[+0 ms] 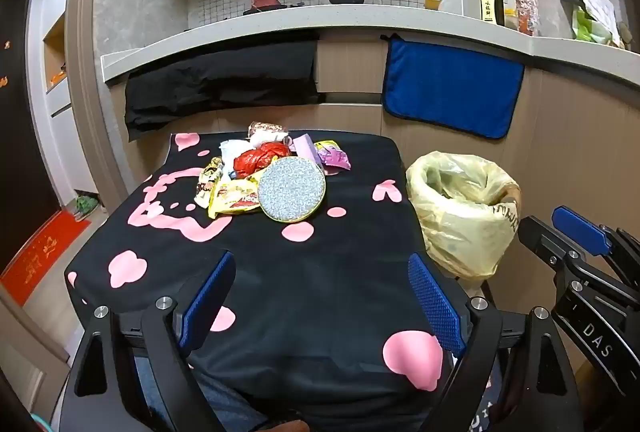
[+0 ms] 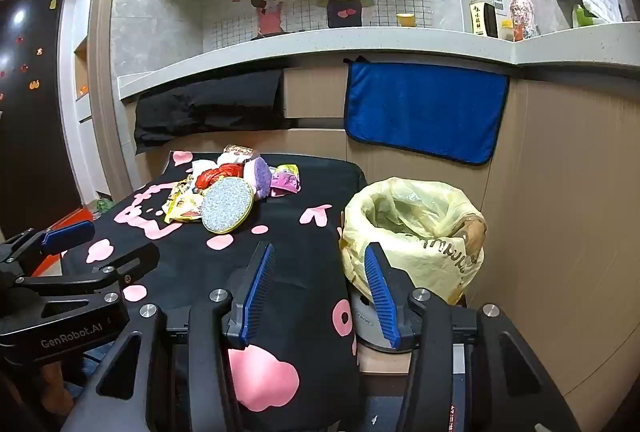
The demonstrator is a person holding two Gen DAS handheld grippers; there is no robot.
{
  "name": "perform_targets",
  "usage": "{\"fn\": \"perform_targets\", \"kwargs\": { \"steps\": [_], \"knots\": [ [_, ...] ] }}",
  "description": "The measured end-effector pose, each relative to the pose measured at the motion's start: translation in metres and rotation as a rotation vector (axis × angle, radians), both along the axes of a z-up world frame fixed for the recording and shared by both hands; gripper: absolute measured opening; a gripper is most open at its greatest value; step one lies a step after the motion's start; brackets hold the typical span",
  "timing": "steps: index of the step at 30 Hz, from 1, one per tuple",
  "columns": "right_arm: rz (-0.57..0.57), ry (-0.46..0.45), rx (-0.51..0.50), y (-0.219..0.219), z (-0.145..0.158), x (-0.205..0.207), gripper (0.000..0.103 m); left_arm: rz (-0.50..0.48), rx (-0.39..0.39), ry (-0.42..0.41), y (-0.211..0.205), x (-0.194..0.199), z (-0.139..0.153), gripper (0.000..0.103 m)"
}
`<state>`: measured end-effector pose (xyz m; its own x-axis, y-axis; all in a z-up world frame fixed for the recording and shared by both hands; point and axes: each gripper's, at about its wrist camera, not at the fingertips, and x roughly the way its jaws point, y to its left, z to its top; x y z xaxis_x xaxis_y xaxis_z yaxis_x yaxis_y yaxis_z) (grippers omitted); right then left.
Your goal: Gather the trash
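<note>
Nearest, the left gripper (image 1: 322,296) hangs over the near edge of the black table cloth with pink hearts (image 1: 280,272), its blue-padded fingers (image 1: 434,306) spread wide and holding nothing. The right gripper (image 2: 320,290) sits beside it, its fingers (image 2: 380,290) also apart and empty, straddling the table's right edge. Just beyond the right fingertip stands the bin lined with a pale yellow plastic bag (image 2: 416,232), mouth open, close against the table's side. Farther ahead of both pairs of fingers, near the far edge of the table, lies the heap of trash: a round silvery glitter disc with a yellow rim (image 1: 291,189) in front, leaning on a yellow snack wrapper (image 1: 234,198), a crumpled red bag (image 1: 260,158) and a purple wrapper (image 1: 334,156) behind. Beyond, a blue towel (image 1: 452,88) hangs from the counter.
</note>
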<state>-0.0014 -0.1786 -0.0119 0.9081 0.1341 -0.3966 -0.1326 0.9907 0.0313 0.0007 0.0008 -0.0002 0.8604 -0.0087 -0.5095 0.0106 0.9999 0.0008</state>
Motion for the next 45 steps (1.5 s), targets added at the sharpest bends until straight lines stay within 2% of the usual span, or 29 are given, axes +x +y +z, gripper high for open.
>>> {"fn": "perform_targets", "kwargs": {
  "steps": [11, 22, 45],
  "knots": [
    [-0.014, 0.002, 0.004, 0.001, 0.0, -0.002, 0.045, 0.0, 0.031, -0.009, 0.002, 0.0, -0.001, 0.088],
    [-0.02, 0.005, 0.012, -0.004, -0.002, 0.001, 0.045, 0.002, 0.024, -0.024, 0.003, -0.003, 0.008, 0.088],
    [-0.016, 0.008, 0.024, -0.007, -0.001, 0.0, 0.045, 0.004, 0.031, -0.022, 0.002, -0.002, 0.008, 0.088]
  ]
}}
